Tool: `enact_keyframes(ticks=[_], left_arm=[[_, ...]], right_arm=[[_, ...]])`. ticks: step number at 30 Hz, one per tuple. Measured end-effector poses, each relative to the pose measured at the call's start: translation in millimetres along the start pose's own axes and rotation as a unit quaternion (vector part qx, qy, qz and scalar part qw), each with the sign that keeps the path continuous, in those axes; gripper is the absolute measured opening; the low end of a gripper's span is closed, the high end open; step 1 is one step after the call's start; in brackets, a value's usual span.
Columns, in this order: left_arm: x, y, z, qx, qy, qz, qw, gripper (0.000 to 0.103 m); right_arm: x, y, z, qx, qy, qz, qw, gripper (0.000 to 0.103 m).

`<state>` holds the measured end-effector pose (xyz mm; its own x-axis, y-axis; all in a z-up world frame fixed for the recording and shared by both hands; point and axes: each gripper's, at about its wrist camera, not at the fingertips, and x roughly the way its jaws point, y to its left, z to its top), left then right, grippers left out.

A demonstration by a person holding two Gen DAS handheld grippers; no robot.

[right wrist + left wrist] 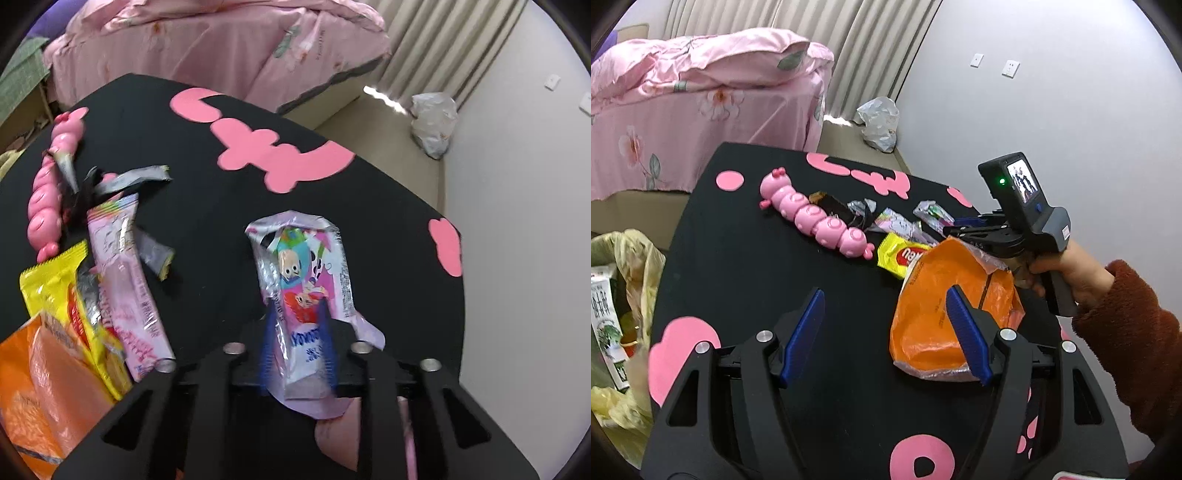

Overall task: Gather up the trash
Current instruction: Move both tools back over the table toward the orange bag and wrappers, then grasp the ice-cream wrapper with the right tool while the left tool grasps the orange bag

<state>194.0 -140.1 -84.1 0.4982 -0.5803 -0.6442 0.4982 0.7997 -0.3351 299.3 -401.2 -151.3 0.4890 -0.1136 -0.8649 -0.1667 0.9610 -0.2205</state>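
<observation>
A: The right tool has its blue pads pinched onto the cartoon wrapper. How firm does that look?

B: Firm enough, I think. The pads grip its near end, and the far end sticks out forward over the counter, towards the right edge. The film is thin and crinkly, so it may slide if swung fast. I'd lift it straight up first, then carry it slowly.

A: And the left tool?

B: Wide open and holding nothing. Its right pad sits in front of the orange bag, near the front of the counter; whether it touches the bag, I can't tell.

A: Where should the wrapper go?

B: Most likely into the bin lined with a yellowish bag, just off the counter's left edge. The carry crosses the whole counter, so keep it above the other litter.

A: What else is left there?

B: A yellow packet touching the orange bag, a pink wrapper beside it, and silver scraps mid-counter. The pink caterpillar toy looks like no trash; I'd leave it.
</observation>
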Motion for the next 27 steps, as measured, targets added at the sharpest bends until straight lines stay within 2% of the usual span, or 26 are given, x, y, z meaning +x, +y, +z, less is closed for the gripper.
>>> enact_keyframes(ticks=[4, 11, 15, 19, 22, 25, 27], left_arm=[[5.2, -2.6, -3.8, 0.008, 0.019, 0.007, 0.9998, 0.065], [11.7, -8.3, -12.1, 0.003, 0.045, -0.015, 0.9989, 0.070], [15.0, -19.2, -16.8, 0.005, 0.060, -0.026, 0.9978, 0.070], [27.1, -29.7, -20.2, -0.003, 0.075, -0.022, 0.9969, 0.070], [35.7, -40.0, -22.4, 0.007, 0.076, 0.000, 0.9971, 0.070], [43.0, -48.5, -20.5, 0.030, 0.072, 0.026, 0.9966, 0.070], [48.5, -51.6, -18.5, 0.041, 0.078, 0.030, 0.9957, 0.070]], right_arm=[[-29.3, 6.7, -10.2, 0.009, -0.046, 0.057, 0.997, 0.008], [-93.1, 15.4, -55.9, 0.020, -0.106, 0.089, 0.990, 0.008], [-112.2, 5.1, -100.0, 0.057, -0.110, 0.090, 0.988, 0.008], [-114.7, -0.1, -139.4, 0.083, -0.101, 0.074, 0.989, 0.008], [-114.0, -0.4, -164.0, 0.107, -0.097, 0.081, 0.986, 0.008], [-114.4, -3.4, -183.2, 0.140, -0.107, 0.108, 0.978, 0.009], [-112.7, -4.9, -191.9, 0.155, -0.113, 0.120, 0.974, 0.014]])
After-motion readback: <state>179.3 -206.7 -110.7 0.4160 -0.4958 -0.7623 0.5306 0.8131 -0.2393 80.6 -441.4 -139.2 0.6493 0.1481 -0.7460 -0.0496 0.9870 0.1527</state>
